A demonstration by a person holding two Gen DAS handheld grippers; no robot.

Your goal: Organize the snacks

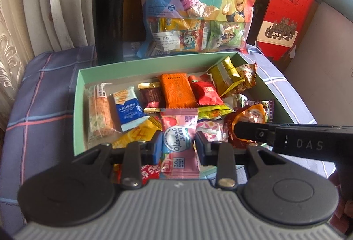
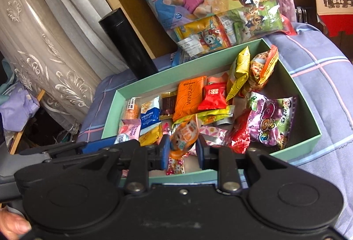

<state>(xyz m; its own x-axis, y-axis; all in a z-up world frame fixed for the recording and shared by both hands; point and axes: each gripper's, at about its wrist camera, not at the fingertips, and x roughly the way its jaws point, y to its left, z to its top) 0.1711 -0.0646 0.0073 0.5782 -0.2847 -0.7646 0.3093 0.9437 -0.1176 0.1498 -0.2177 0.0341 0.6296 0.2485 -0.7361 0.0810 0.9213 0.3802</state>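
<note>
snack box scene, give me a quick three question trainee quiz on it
1. True or false: the left gripper is shut on the pink Vitamin C sachet.
2. What does the right gripper hold? A) the red square packet B) the orange jelly cup C) the purple sweet bag
3. Fill in: the black cylindrical flask stands ____ the mint green cardboard box.

Key: 1 true; 2 B; 3 outside

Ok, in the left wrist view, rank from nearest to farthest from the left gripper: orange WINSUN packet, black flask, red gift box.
1. Orange WINSUN packet, mid-box, just ahead of the left gripper.
2. Black flask, behind the box, left.
3. Red gift box, far back right.
</note>
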